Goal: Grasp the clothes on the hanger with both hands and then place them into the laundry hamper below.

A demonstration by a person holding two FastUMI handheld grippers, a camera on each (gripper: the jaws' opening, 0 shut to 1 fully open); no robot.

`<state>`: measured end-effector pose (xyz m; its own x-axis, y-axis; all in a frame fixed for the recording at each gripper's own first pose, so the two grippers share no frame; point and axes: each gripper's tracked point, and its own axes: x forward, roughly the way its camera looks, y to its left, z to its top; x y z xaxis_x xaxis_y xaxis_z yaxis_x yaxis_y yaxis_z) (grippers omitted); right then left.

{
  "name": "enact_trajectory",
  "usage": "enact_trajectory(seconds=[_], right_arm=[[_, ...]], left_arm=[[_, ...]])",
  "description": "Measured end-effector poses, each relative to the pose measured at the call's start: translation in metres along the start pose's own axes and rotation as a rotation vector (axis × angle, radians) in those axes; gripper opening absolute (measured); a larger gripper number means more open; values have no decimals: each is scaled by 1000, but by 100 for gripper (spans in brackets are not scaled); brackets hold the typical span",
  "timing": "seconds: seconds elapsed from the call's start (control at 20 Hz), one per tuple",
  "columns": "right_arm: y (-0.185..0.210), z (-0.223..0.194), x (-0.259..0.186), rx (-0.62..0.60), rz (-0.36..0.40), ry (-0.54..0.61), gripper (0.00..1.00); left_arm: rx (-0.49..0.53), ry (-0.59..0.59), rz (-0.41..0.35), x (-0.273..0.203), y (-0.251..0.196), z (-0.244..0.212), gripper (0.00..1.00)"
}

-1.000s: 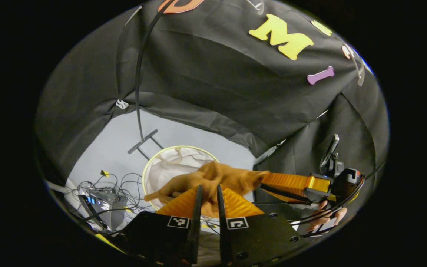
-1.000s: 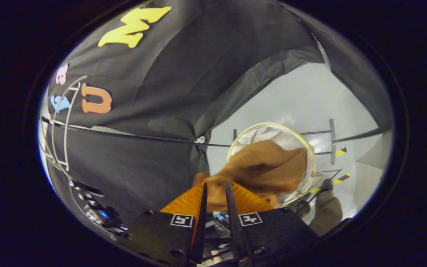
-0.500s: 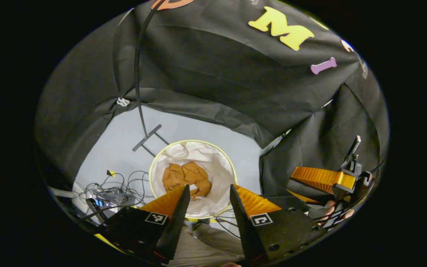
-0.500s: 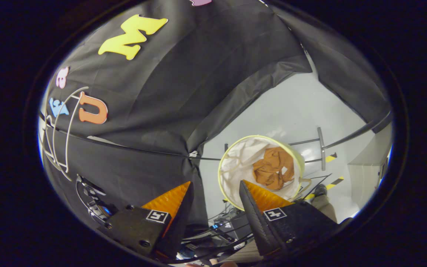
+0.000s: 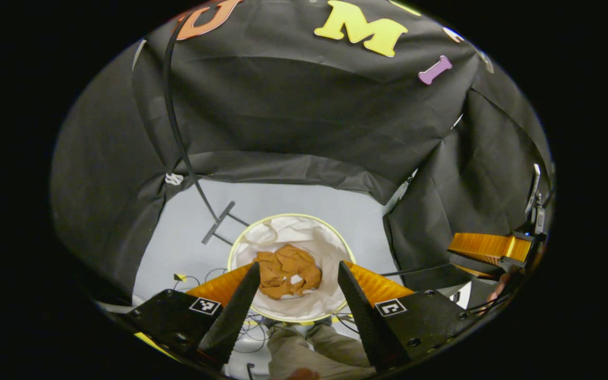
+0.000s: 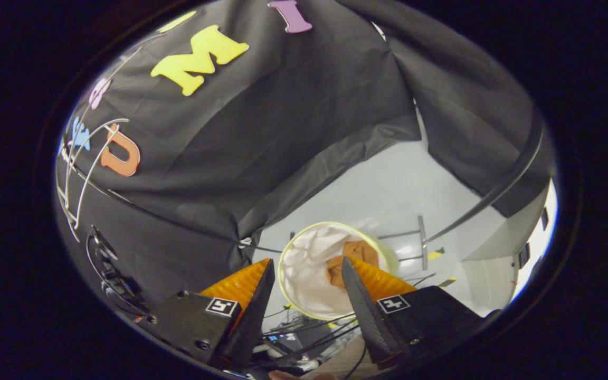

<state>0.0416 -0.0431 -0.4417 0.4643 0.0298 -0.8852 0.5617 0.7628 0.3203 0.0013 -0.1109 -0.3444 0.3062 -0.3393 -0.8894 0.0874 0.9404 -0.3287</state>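
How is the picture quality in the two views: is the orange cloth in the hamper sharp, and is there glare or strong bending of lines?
Left gripper view: the crumpled orange cloth in the round white laundry hamper is sharp and evenly lit; the fisheye lens curves the thin black pole. Right gripper view: the cloth is partly hidden behind a finger of the right gripper; the pale floor looks bright, with small glare spots.

One hamper (image 5: 240, 244), one garment (image 5: 288, 269), two tongs (image 5: 296, 272) (image 6: 304, 269).
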Motion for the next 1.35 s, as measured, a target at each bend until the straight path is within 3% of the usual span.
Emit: enact_trajectory(seconds=[0.1, 0.15, 0.2, 0.25, 0.35, 0.4, 0.45, 0.75, 0.8, 1.05, 1.1, 1.3, 1.35], right_arm=[[10, 27, -22, -80, -3, -96, 82], [15, 42, -35, -126, -4, -145, 82], [20, 53, -51, -173, -1, -192, 82], [26, 64, -68, -220, 12, -236, 78], [34, 76, -97, -297, 33, -312, 82], [32, 80, -110, -332, 41, -348, 82], [25, 81, -126, -370, 60, -387, 82], [-3, 88, -239, -528, 149, -606, 86], [-3, 89, -255, -551, 167, -643, 86], [-18, 80, -329, -577, 260, -763, 87], [-25, 81, -340, -577, 270, -778, 88], [-27, 90, -373, -573, 287, -844, 87], [-35, 94, -384, -570, 282, -864, 87]], left_arm=[[26, -84, 15, -17, -4, 18, 91], [38, -134, 26, -28, -7, 27, 100], [45, -185, 35, -41, -10, 36, 91], [47, -241, 41, -54, -15, 45, 91], [52, -356, 64, -85, -26, 59, 91], [55, -418, 77, -103, -33, 65, 99], [57, -480, 89, -123, -40, 70, 90], [103, -800, 185, -217, -73, 57, 90], [111, -840, 196, -233, -83, 55, 99], [170, -973, 285, -275, -108, 37, 99], [180, -995, 301, -290, -110, 42, 82], [171, -1065, 294, -333, -118, 36, 97], [168, -1083, 293, -341, -118, 39, 97]])
